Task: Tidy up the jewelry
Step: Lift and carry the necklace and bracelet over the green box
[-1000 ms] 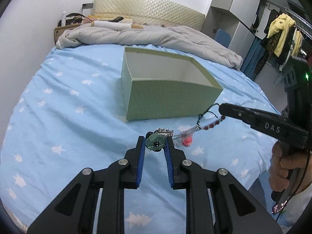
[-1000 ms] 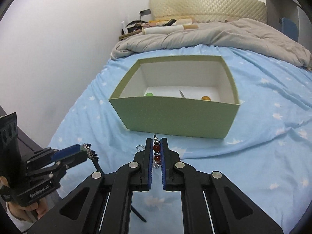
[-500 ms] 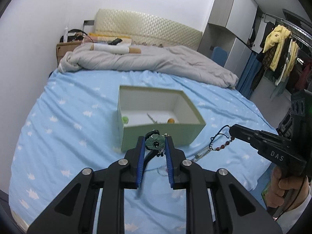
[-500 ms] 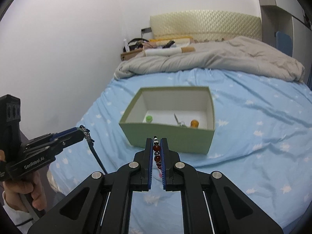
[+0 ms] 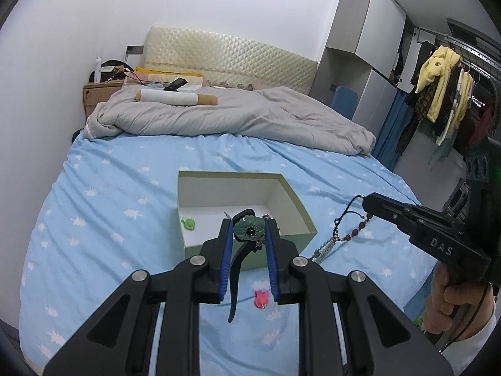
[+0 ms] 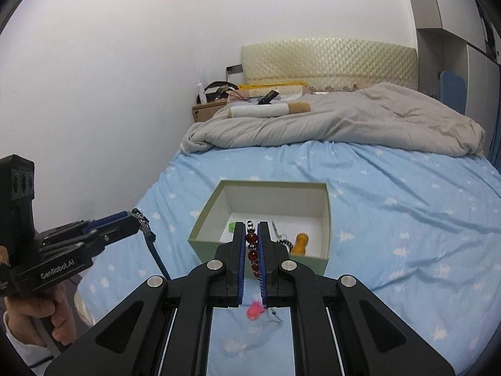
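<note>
An open pale green box [image 5: 305, 216] [image 6: 205, 211] stands on the blue bed. Inside lie a small green piece [image 5: 188, 223] [image 6: 231, 227], a metal clip [image 6: 279, 235] and an amber piece [image 6: 301, 243]. My left gripper [image 5: 249, 230] [image 6: 133, 216] is shut on a green flower ornament [image 5: 248, 226] with a dark strap [image 5: 237, 269] hanging down, high above the box's near side. My right gripper [image 6: 251, 238] [image 5: 364, 202] is shut on a dark red bead bracelet [image 6: 251, 246] [image 5: 353, 232] with a silver tassel [image 5: 324, 248]. A pink charm [image 5: 261, 297] [image 6: 255, 309] lies on the sheet below.
A grey duvet [image 5: 219, 116] is bunched across the far half of the bed, with a rolled white item [image 5: 170, 97] on it. A bedside table [image 5: 97, 92] stands at the far left. A wardrobe [image 5: 369, 62] and hanging clothes [image 5: 438, 94] stand on the right.
Both grippers have risen well above the bed, each carrying its jewelry; the box now looks smaller and lower, and its inside shows. The pink charm stays on the sheet.
</note>
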`<state>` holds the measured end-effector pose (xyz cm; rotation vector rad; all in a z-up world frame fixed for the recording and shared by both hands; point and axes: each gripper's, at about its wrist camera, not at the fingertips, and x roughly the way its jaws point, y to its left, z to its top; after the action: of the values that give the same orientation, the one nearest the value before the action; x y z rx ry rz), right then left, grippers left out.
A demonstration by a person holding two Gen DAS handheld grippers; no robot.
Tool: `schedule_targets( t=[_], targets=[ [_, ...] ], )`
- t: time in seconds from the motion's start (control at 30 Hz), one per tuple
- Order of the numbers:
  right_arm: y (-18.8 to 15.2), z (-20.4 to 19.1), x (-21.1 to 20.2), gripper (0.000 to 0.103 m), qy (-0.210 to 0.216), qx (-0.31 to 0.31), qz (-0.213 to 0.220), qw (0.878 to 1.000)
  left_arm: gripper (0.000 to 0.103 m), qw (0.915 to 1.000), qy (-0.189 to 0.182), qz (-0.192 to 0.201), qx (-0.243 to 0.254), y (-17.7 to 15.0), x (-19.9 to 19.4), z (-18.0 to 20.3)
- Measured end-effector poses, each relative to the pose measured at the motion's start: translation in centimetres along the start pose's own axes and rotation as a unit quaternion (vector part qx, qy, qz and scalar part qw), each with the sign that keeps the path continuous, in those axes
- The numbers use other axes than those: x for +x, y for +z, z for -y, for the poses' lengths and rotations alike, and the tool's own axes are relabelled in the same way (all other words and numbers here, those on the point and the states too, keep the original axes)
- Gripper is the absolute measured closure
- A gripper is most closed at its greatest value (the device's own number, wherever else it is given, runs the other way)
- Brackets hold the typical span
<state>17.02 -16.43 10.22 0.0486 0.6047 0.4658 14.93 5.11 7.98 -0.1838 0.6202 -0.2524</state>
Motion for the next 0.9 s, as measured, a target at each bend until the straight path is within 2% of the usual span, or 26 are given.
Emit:
schedule_targets(
  t=[0.47,0.83,0.87,0.9],
  targets=[
    [2.7,3.0,8.5,0.098,-0.018,0.006,-0.030,0.999,0.082,0.9999,0.002,-0.011,-0.004,2.4,4.2,-1.2],
    [4.6,5.5,14.7,0.098,-0.019,0.016,-0.047,0.999,0.082,0.9994,0.001,-0.032,-0.014,4.9,11.3,-2.8],
    [4.7,5.8,15.5,0.098,-0.018,0.017,-0.051,0.998,0.088,0.9993,0.000,-0.035,-0.014,5.1,11.9,-2.8],
    [4.7,5.9,16.1,0.098,-0.018,0.017,-0.054,0.998,0.088,0.9991,0.000,-0.039,-0.014,5.3,12.8,-2.9]
  ],
)
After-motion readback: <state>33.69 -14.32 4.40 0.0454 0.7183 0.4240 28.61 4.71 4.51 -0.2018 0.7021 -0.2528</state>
